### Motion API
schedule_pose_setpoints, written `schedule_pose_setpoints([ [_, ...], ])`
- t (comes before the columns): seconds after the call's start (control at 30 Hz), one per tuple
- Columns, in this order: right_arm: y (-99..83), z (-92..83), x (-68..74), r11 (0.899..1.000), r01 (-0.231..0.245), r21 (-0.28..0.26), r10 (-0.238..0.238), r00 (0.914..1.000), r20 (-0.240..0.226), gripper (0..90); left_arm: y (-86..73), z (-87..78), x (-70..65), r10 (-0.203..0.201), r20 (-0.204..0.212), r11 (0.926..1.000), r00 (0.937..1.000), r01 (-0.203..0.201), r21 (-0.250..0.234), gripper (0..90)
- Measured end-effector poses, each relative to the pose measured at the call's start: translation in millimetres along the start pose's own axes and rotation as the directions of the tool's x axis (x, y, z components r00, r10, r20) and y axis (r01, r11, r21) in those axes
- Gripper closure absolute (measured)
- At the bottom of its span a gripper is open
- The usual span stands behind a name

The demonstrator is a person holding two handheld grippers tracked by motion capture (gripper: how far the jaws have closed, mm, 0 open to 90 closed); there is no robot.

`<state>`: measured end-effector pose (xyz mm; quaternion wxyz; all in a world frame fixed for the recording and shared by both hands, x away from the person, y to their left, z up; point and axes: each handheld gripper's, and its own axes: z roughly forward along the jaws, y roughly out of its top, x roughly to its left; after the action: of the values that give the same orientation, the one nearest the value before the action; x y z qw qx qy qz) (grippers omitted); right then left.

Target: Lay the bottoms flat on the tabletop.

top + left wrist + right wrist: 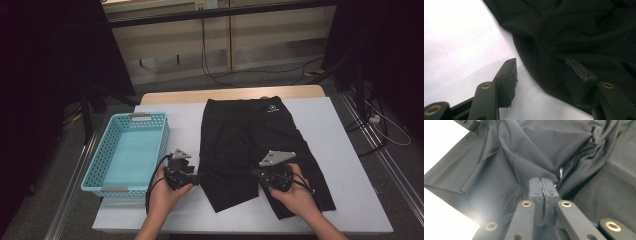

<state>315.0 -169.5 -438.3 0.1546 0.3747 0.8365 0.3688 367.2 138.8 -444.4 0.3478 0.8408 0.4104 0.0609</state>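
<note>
The left claw [540,75] is held apart, one jaw over the white counter [461,45], the other over the black shorts [579,32].

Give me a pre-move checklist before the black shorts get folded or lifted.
1. Right tool closed: ok; whether it pinches the shorts cannot tell.
2. Left tool gripping the fabric: not ok, jaws apart, one over the table, one over the cloth.
3. Shorts lying flat: not ok, fabric bunched in the right gripper view.
4. Blue basket ready to receive: ok, nothing in it.
5. Shorts fully on the table: ok.
</note>
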Motion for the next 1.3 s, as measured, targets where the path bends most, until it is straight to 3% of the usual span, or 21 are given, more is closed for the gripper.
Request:
schedule_pose_setpoints([
  [0.1,-1.4,1.1,-0.6,1.000,0.002,-0.004,-0.002,1.0000,0.002,81.6,-0.8,1.6,0.6,-0.002,-0.001,1.0000,1.0000,0.002,-0.008,45.9],
  [0.2,0.5,1.1,4.5,1.000,0.014,-0.027,-0.015,0.9998,-0.009,71.3,0.8,-0.1,1.3,0.015,-0.027,0.9992,0.9995,-0.016,-0.037,35.2],
  [0.27,3.5,1.2,12.0,0.998,0.037,-0.044,-0.038,0.9991,-0.020,64.6,2.3,-1.8,1.5,0.020,-0.017,0.9986,0.9996,-0.021,-0.048,31.7],
  [0.37,8.1,4.6,25.3,0.996,0.074,-0.054,-0.076,0.9960,-0.047,56.5,4.8,-2.1,0.9,0.059,-0.014,0.9962,0.9981,-0.060,-0.064,25.8],
  [0.5,13.1,11.7,42.8,0.991,0.116,-0.071,-0.123,0.9872,-0.102,54.9,7.1,-2.4,3.0,0.081,-0.015,0.9933,0.9966,-0.082,-0.082,21.7],
  [0.63,15.4,20.6,58.0,0.988,0.146,-0.058,-0.153,0.9775,-0.145,57.2,8.7,-3.5,4.7,0.092,-0.020,0.9918,0.9955,-0.094,-0.087,19.6],
  [0.8,17.8,27.6,68.7,0.988,0.136,-0.078,-0.150,0.9638,-0.220,70.4,9.9,-3.4,5.7,0.096,-0.028,0.9910,0.9949,-0.099,-0.091,19.2],
  [0.93,15.9,34.4,80.1,0.985,0.167,-0.051,-0.175,0.9466,-0.271,69.8,10.8,-4.7,6.8,0.095,-0.028,0.9910,0.9951,-0.097,-0.092,19.1],
  [1.07,10.5,42.0,89.6,0.976,0.216,-0.028,-0.215,0.9392,-0.267,66.4,11.3,-6.0,6.7,0.091,-0.030,0.9908,0.9954,-0.094,-0.097,19.1],
  [1.17,10.5,42.1,91.6,0.976,0.218,-0.030,-0.218,0.9384,-0.268,79.5,11.5,-6.7,7.3,0.089,-0.030,0.9907,0.9956,-0.092,-0.100,19.1],
  [1.23,10.5,42.9,92.1,0.975,0.218,-0.037,-0.219,0.9322,-0.288,89.8,11.9,-7.4,7.3,0.090,-0.031,0.9907,0.9954,-0.093,-0.099,19.1],
  [1.3,11.9,42.2,93.6,0.971,0.237,-0.033,-0.237,0.9276,-0.289,90.0,12.6,-8.9,7.4,0.092,-0.034,0.9897,0.9952,-0.095,-0.107,19.2],
])
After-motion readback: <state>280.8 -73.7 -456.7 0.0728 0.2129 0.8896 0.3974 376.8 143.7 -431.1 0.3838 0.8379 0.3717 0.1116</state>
